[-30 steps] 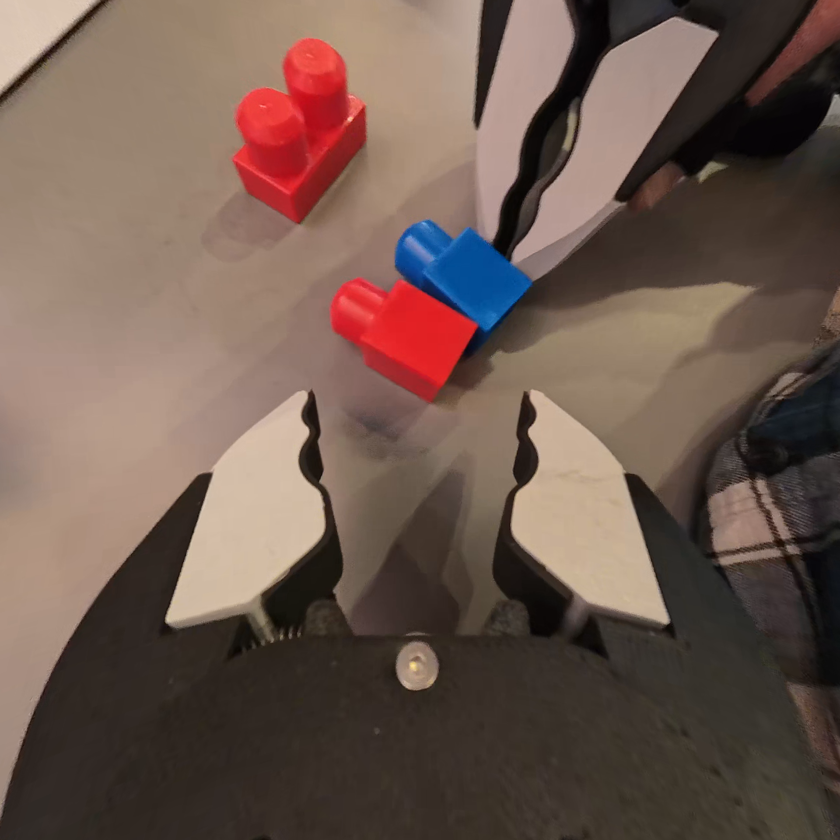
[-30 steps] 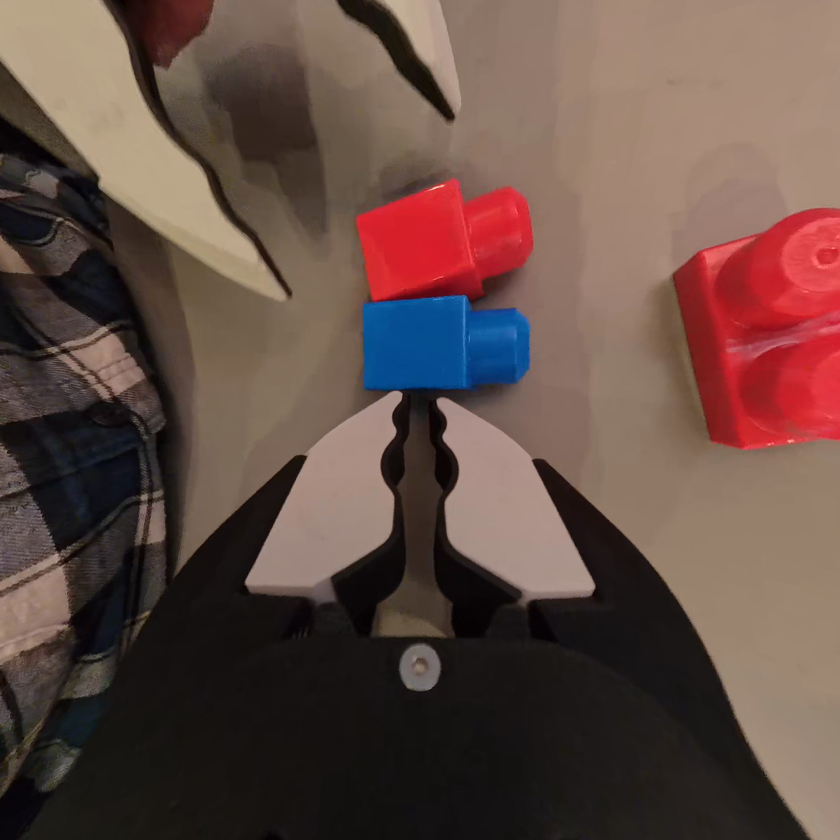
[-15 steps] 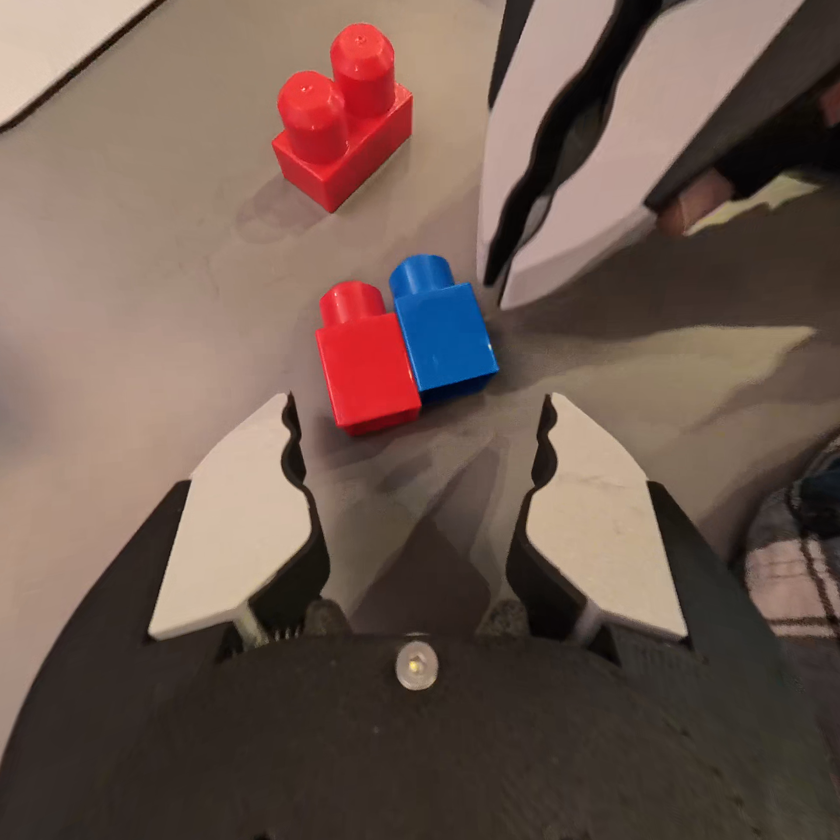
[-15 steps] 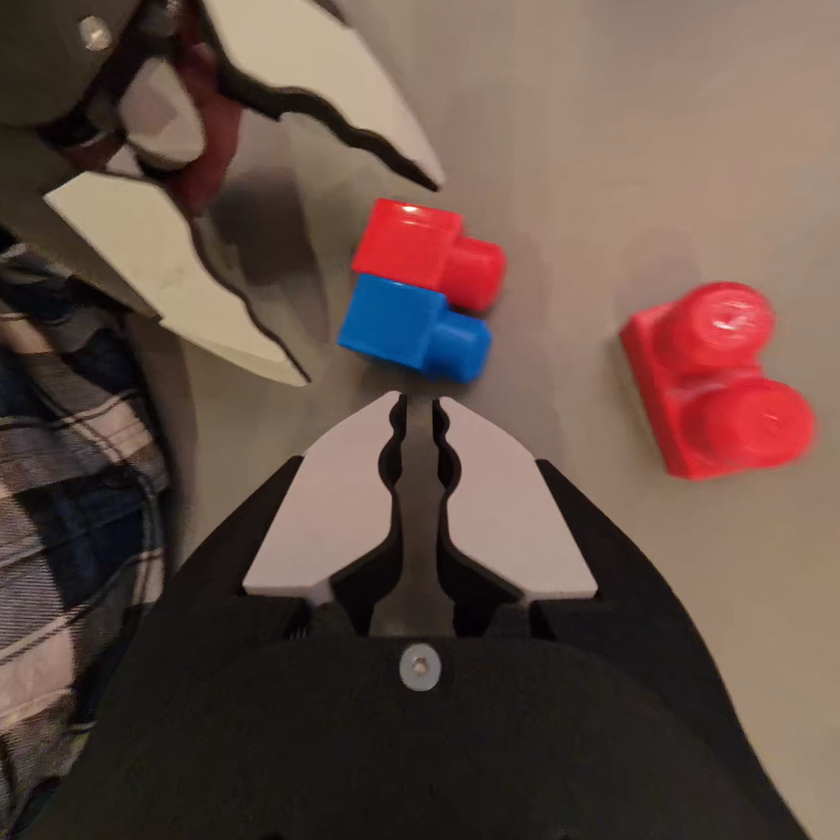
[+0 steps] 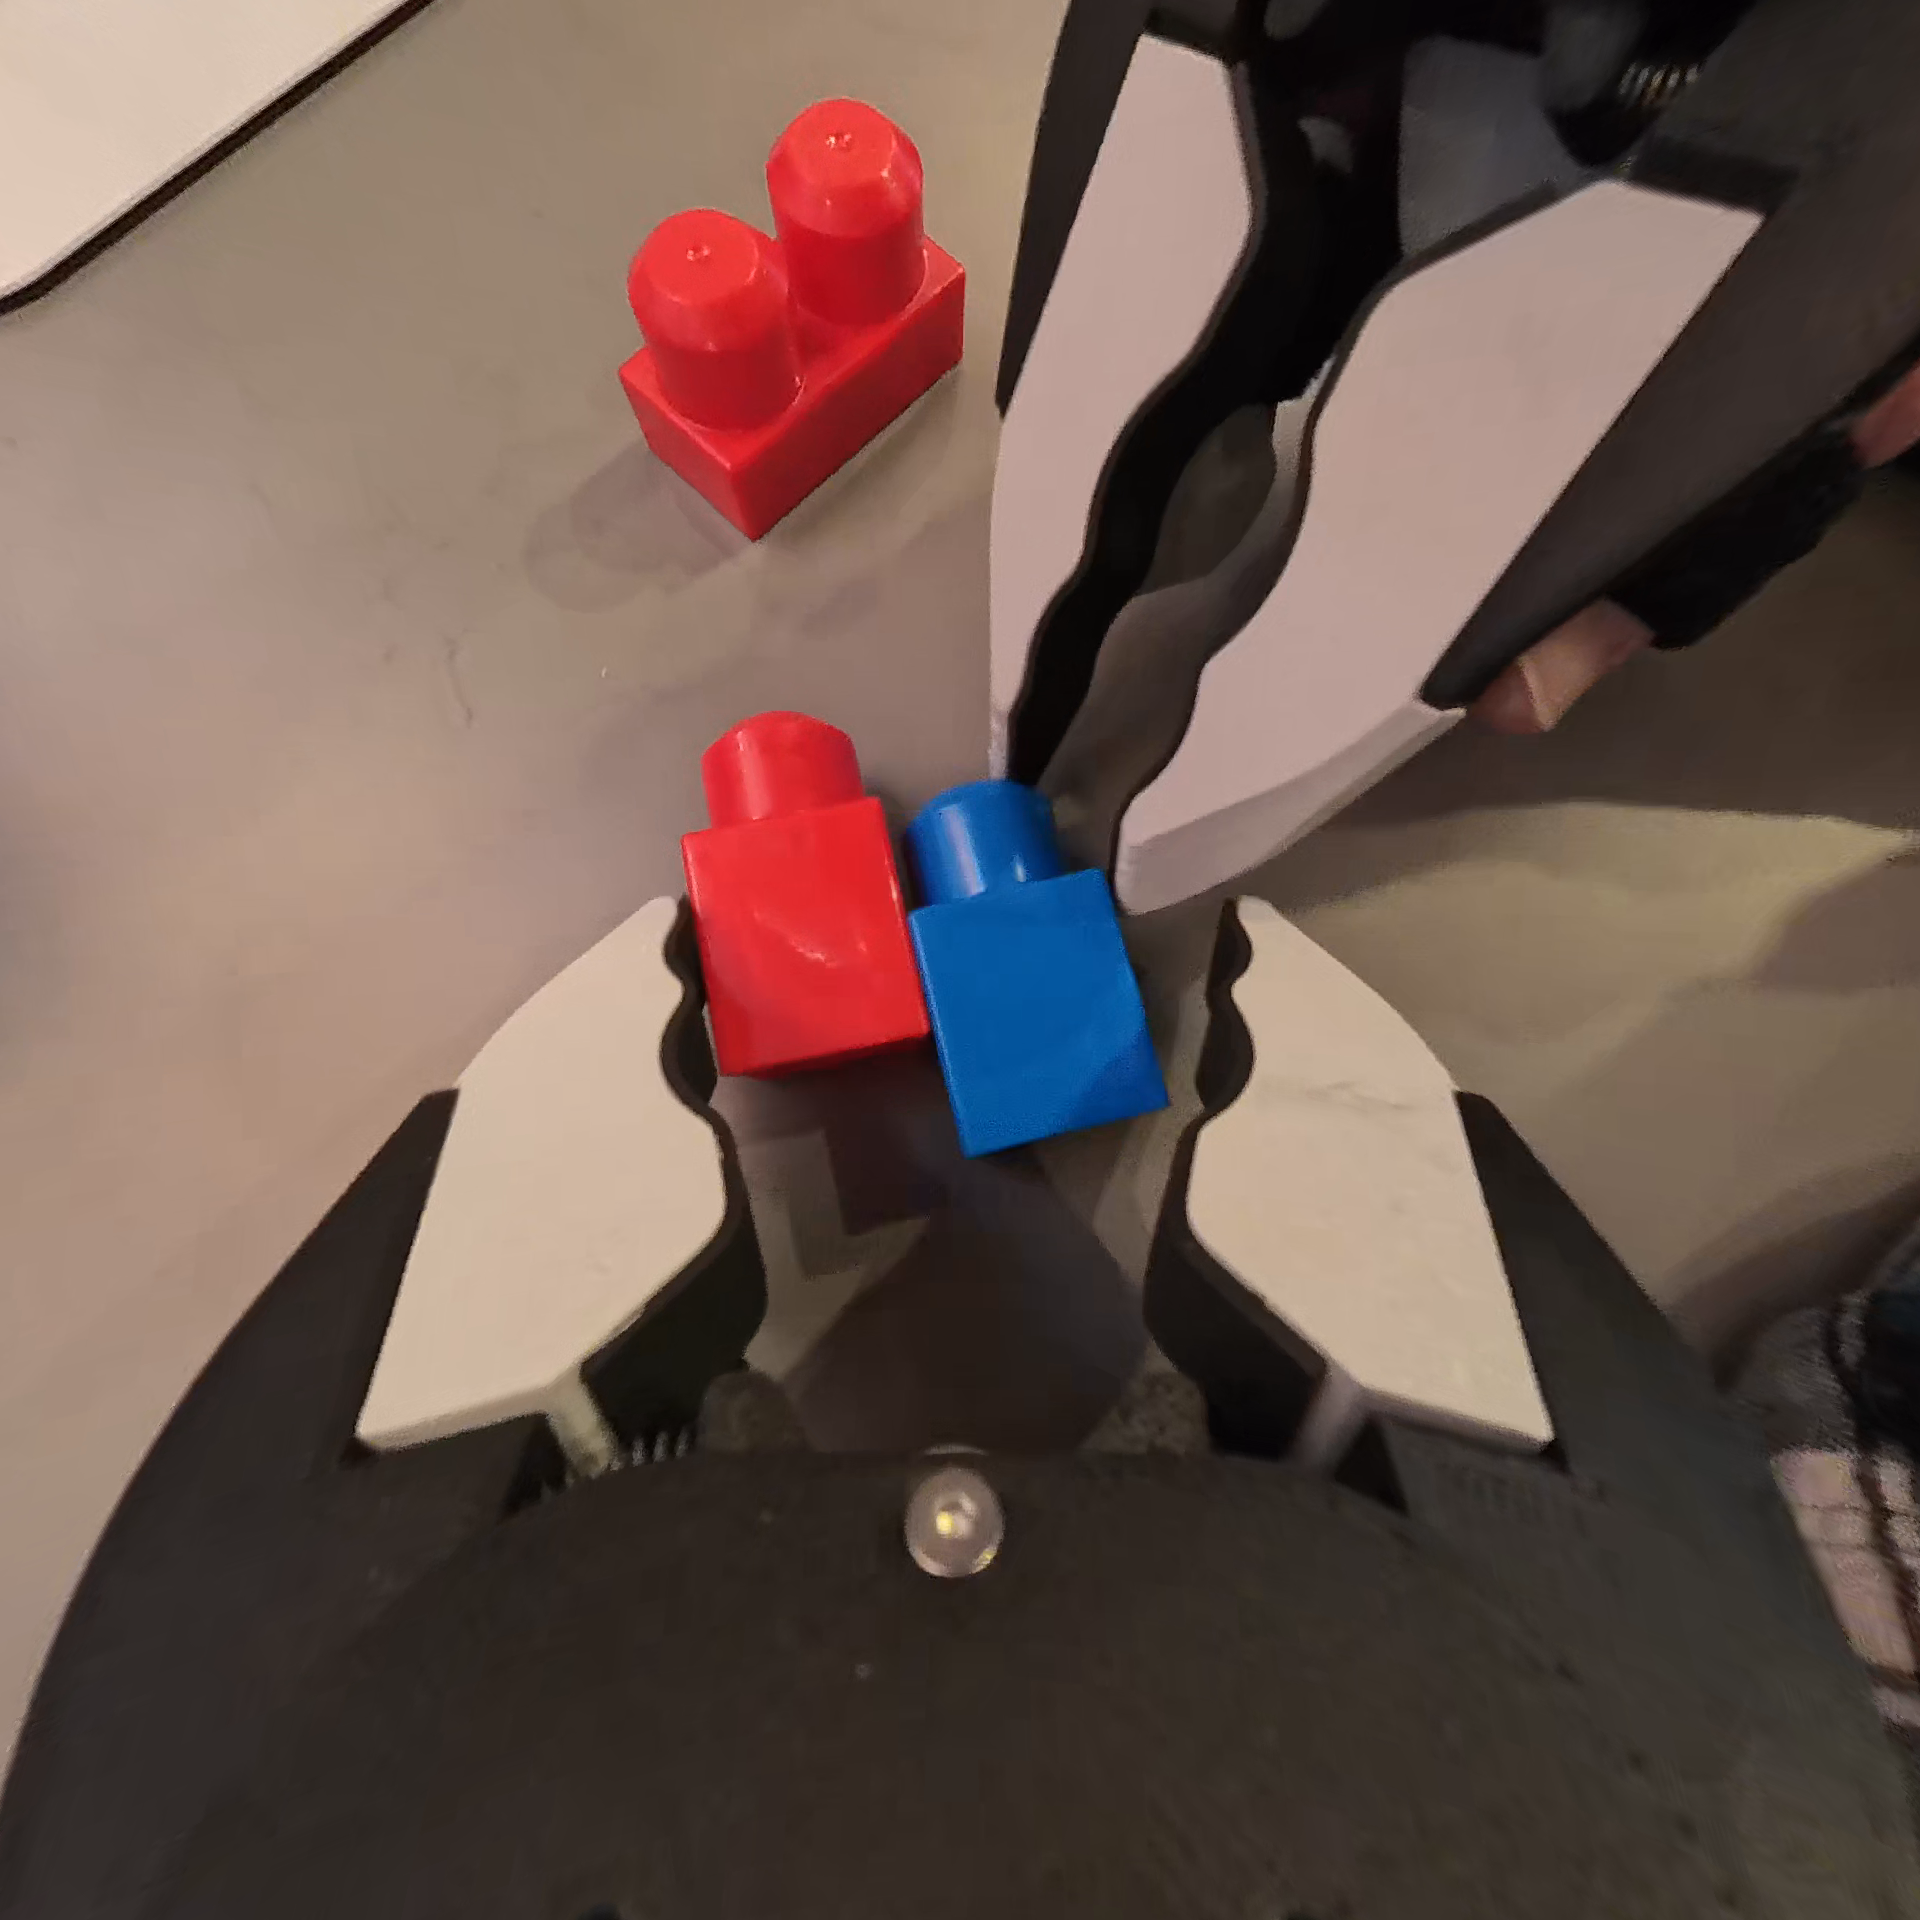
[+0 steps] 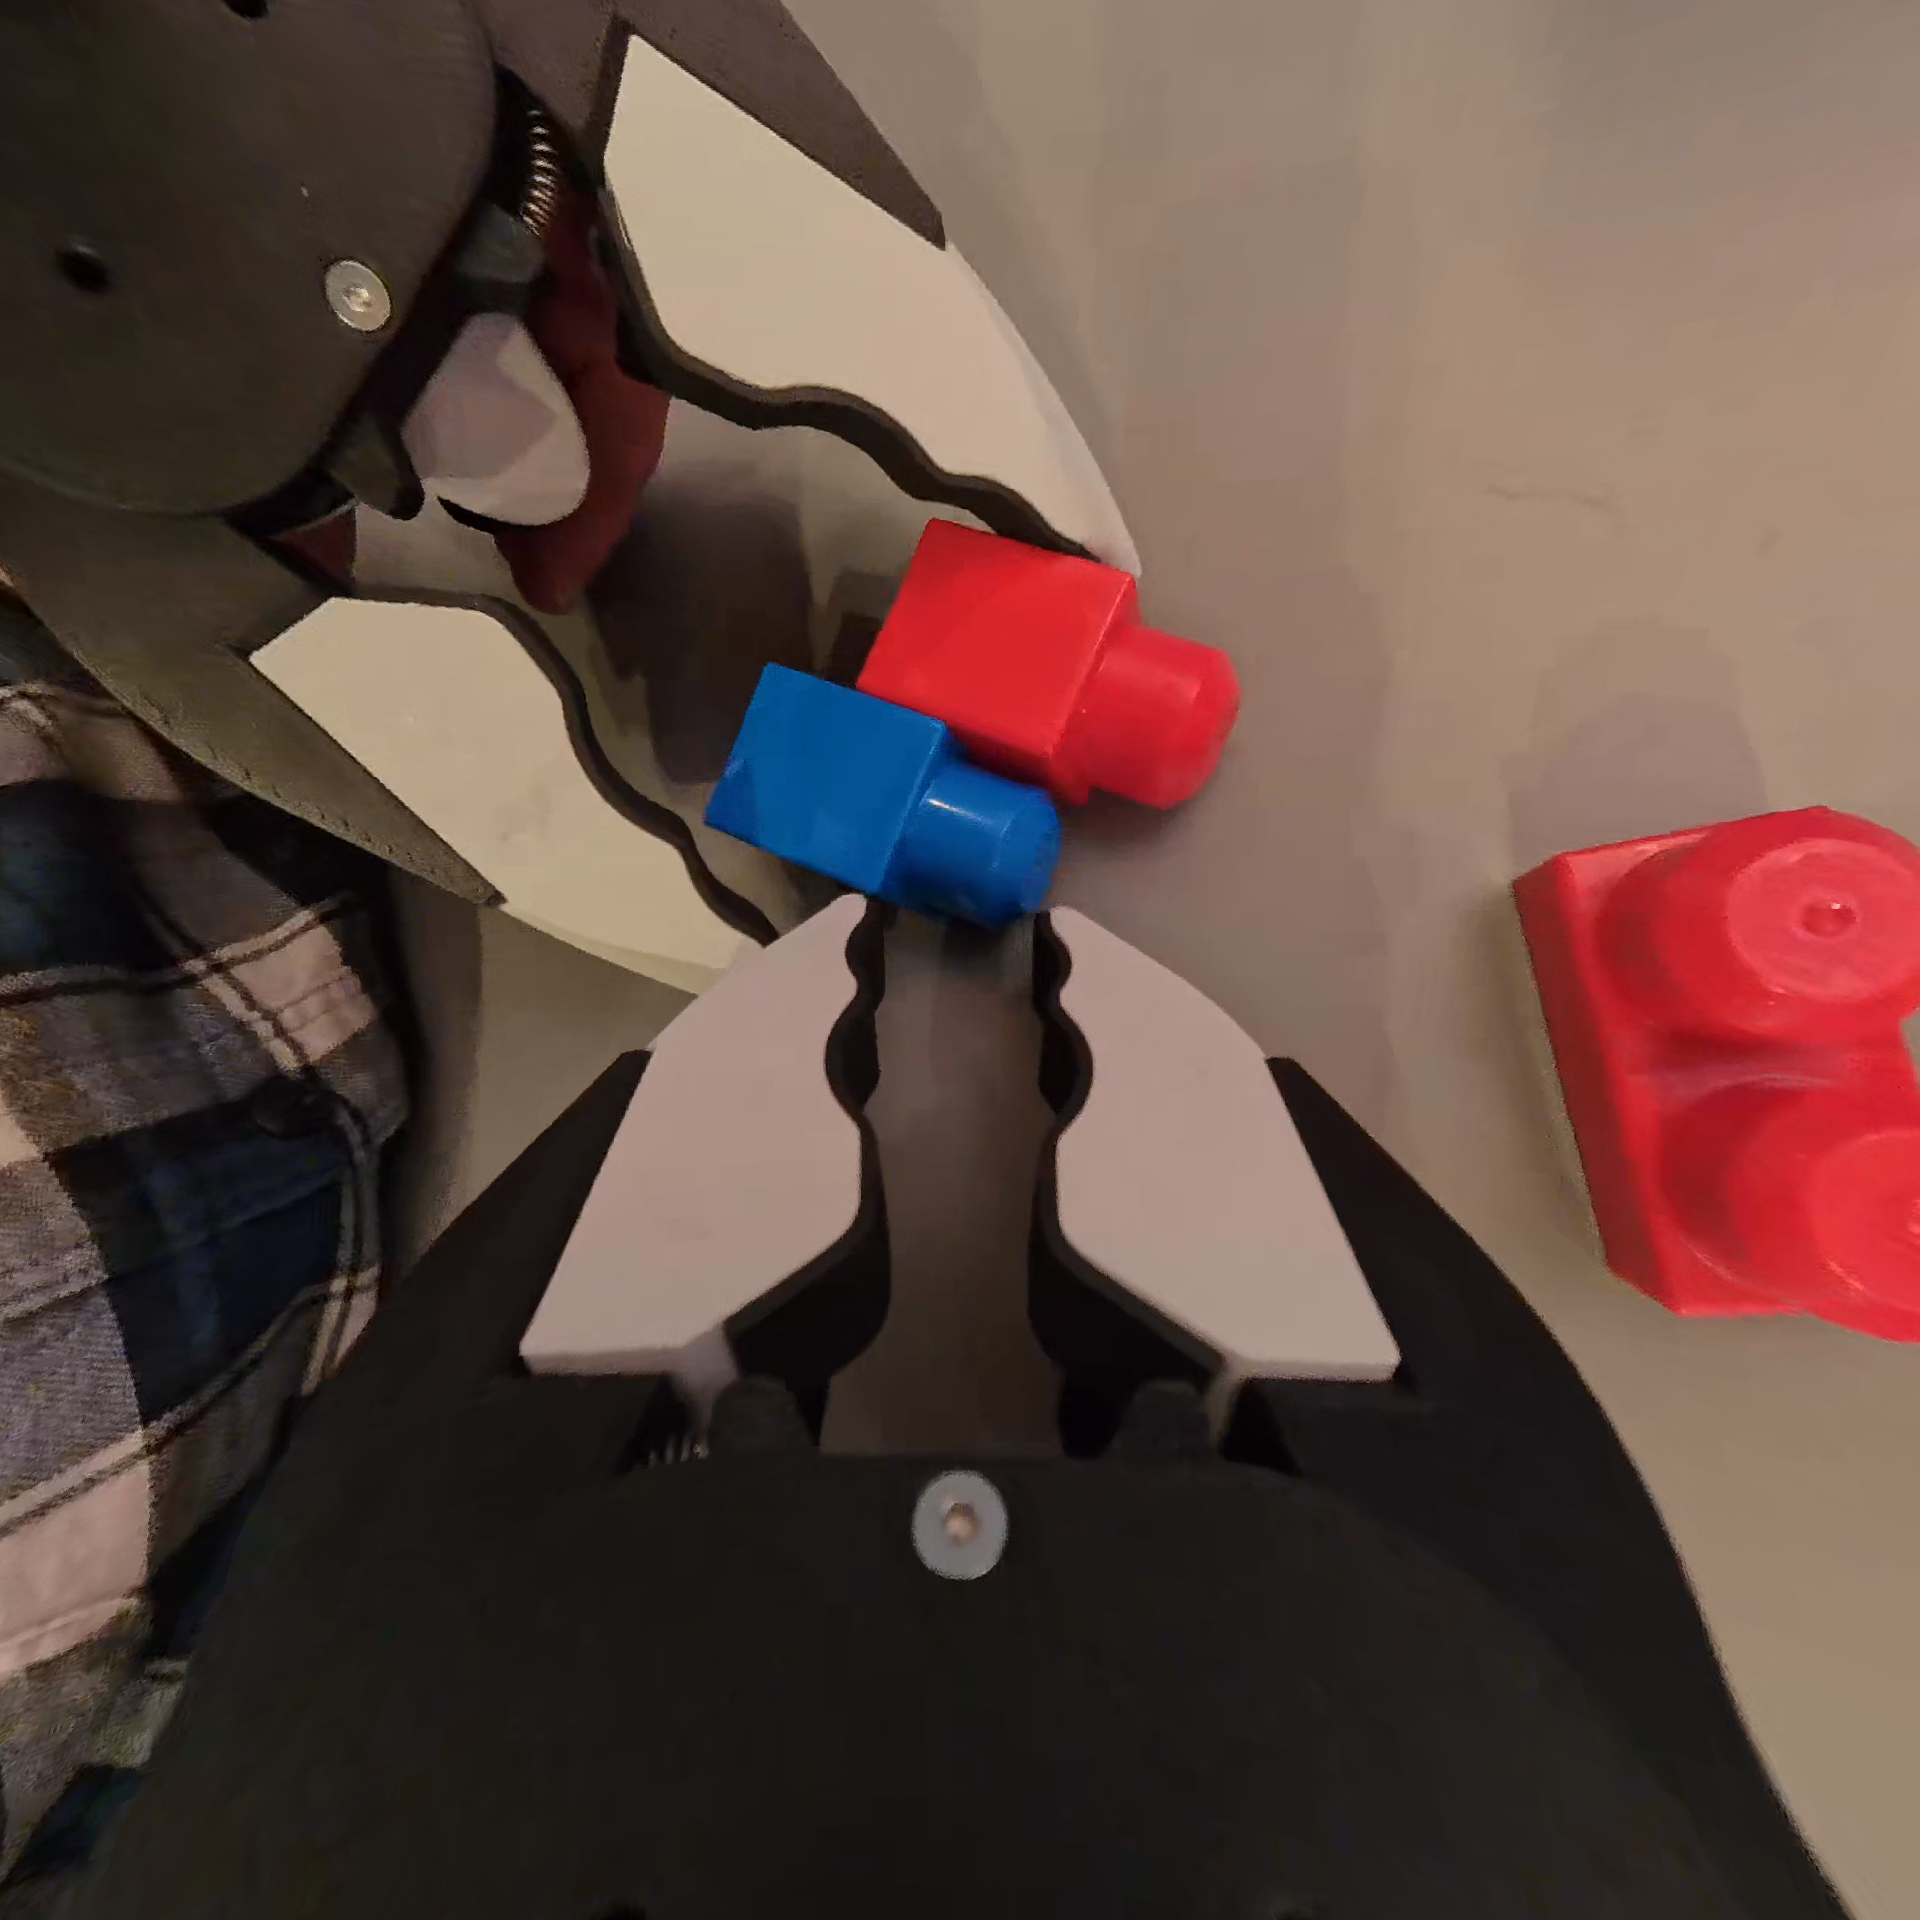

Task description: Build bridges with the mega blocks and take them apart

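Two small blocks, the red block (image 5: 805, 951) and the blue block (image 5: 1029, 1023), are lying side by side inside the wide-open left gripper (image 5: 945, 987), which is gripping nothing. The right gripper (image 6: 951, 920) is sitting partly open by the blue peg (holding nothing). They are looking hard, light and slick; flat sides are probably the best to squeeze.

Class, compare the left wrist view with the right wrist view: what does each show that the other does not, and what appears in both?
Only the left wrist view: a white board at the table's far corner, and fingertips of the person's gloved hand.

Only the right wrist view: a spring and screw on the left hand-held gripper, plus much more of the plaid shirt.

Both: red single block, blue single block, red double block, both open grippers, grey table.
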Demonstrator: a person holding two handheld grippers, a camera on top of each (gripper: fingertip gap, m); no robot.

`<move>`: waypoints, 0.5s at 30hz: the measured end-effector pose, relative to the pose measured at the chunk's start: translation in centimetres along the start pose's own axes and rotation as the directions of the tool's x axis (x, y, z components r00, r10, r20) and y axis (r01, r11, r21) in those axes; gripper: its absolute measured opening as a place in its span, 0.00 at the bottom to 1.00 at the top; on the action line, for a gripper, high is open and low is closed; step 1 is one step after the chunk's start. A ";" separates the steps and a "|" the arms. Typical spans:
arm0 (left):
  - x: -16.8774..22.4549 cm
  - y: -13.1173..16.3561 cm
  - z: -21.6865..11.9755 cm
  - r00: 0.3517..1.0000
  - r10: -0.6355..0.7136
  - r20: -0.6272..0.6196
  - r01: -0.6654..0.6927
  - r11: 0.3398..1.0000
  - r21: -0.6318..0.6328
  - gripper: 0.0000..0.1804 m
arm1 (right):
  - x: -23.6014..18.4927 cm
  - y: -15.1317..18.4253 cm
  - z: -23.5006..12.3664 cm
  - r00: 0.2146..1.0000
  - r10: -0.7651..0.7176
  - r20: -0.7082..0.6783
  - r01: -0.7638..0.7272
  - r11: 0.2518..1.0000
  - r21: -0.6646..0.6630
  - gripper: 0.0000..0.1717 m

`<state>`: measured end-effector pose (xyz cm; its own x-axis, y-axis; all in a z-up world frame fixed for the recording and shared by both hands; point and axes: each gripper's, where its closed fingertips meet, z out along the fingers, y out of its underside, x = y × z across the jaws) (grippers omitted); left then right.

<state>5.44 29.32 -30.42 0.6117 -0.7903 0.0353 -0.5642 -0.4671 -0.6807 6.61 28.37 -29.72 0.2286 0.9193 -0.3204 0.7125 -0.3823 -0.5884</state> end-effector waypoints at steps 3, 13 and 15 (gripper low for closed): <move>-0.4 0.2 -0.1 0.999 0.046 0.010 -0.046 0.999 -0.018 0.51 | 0.3 0.1 -0.2 1.000 0.002 -0.024 -0.003 1.000 -0.010 0.19; -1.0 2.5 -1.1 0.998 0.054 0.027 -0.053 0.997 -0.054 0.50 | 0.9 -2.3 0.0 0.994 -0.047 0.102 0.043 0.998 0.038 0.46; -1.3 2.2 -1.1 0.997 0.066 0.044 -0.064 0.997 -0.048 0.48 | 0.6 -1.9 0.6 0.989 -0.071 0.132 0.073 0.997 -0.009 0.43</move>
<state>2.83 28.87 -31.19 0.5969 -0.8012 -0.0421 -0.6284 -0.4342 -0.6454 4.99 29.54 -29.29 0.0874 0.9237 -0.3731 0.7332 -0.3132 -0.6036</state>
